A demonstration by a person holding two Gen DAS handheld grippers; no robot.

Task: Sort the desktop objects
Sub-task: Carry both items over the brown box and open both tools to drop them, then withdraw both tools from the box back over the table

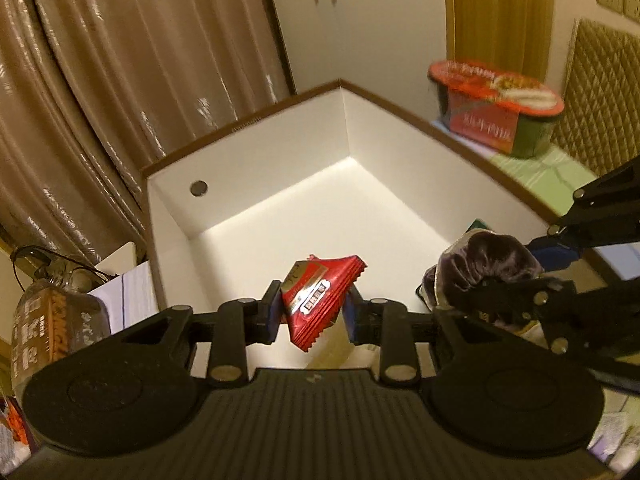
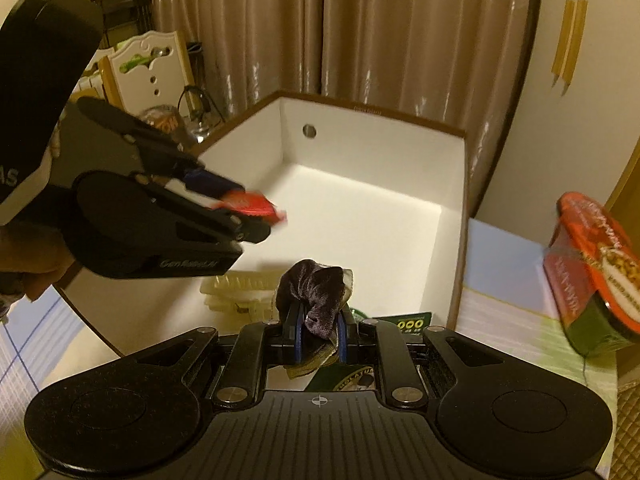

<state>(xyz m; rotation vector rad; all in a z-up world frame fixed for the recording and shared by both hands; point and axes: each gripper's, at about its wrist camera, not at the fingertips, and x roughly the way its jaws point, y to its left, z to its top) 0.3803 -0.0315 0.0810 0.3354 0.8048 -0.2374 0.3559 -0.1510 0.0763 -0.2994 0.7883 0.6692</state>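
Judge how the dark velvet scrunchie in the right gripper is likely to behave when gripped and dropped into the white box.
The scrunchie probably squashes easily: it bulges and folds above the right gripper. It looks light and floppy, so it should land softly in the white box. Its velvet surface seems unlikely to slip; rolling seems unlikely.

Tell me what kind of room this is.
Probably a home bedroom or living room: long brown curtains, a quilted headboard-like panel, an instant noodle bowl beside an open white storage box.
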